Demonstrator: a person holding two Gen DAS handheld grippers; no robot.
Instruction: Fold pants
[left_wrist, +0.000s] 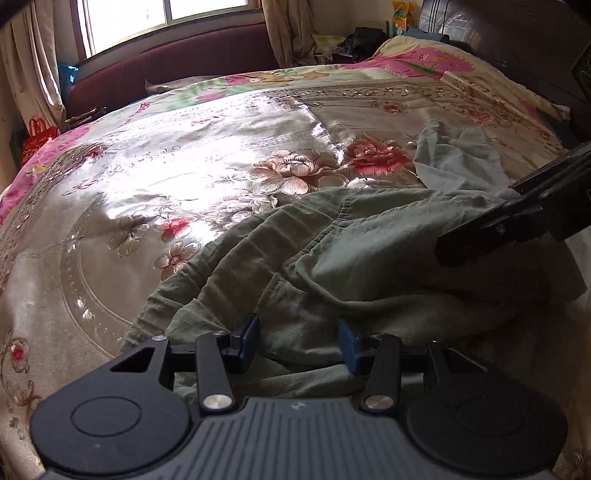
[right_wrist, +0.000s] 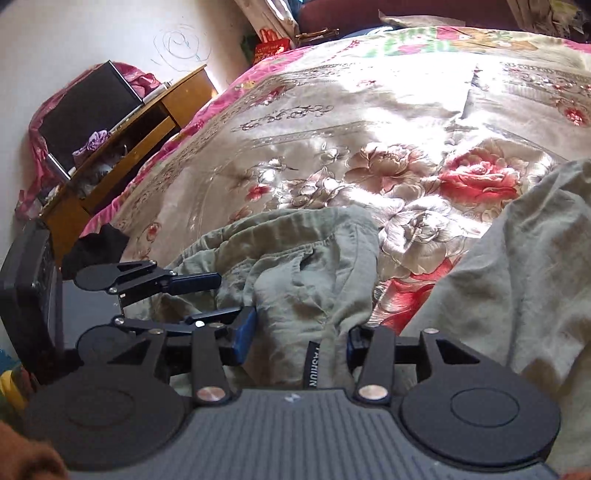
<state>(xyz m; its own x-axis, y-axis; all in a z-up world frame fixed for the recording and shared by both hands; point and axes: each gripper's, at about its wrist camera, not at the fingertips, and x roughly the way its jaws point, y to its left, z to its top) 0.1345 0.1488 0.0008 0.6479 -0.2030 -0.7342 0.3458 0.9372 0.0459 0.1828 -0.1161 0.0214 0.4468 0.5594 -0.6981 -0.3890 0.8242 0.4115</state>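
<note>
Lying in a loose heap on the near part of the bed (left_wrist: 155, 155), the pants (left_wrist: 332, 258) are a thin, grey-green cloth, crumpled and full of soft folds. A second pale garment (left_wrist: 458, 155) lies just beyond them in the left wrist view; I cannot tell if it belongs to the task.

The left gripper (left_wrist: 299, 341) has its jaws spread wide, with the cloth between and under the blue pads (left_wrist: 249, 334), but nothing is pinched. The right gripper (right_wrist: 299, 332) is wide as well, low over the cloth, with a dark label strip (right_wrist: 312, 365) between its fingers. In the left wrist view the right gripper comes in from the right side and rests on or just above the heap.

I judge the cloth to be light and limp, so it will sag and not keep any shape when it is lifted. The satin cover looks smooth, so the pants may slide when they are pulled. The best places to take hold seem to be the stitched hem (left_wrist: 343, 216) or the waistband, where the cloth is thicker. A grip in the middle of a fold may catch only one layer. Two grips well apart on the same edge should help to spread it flat first.
</note>
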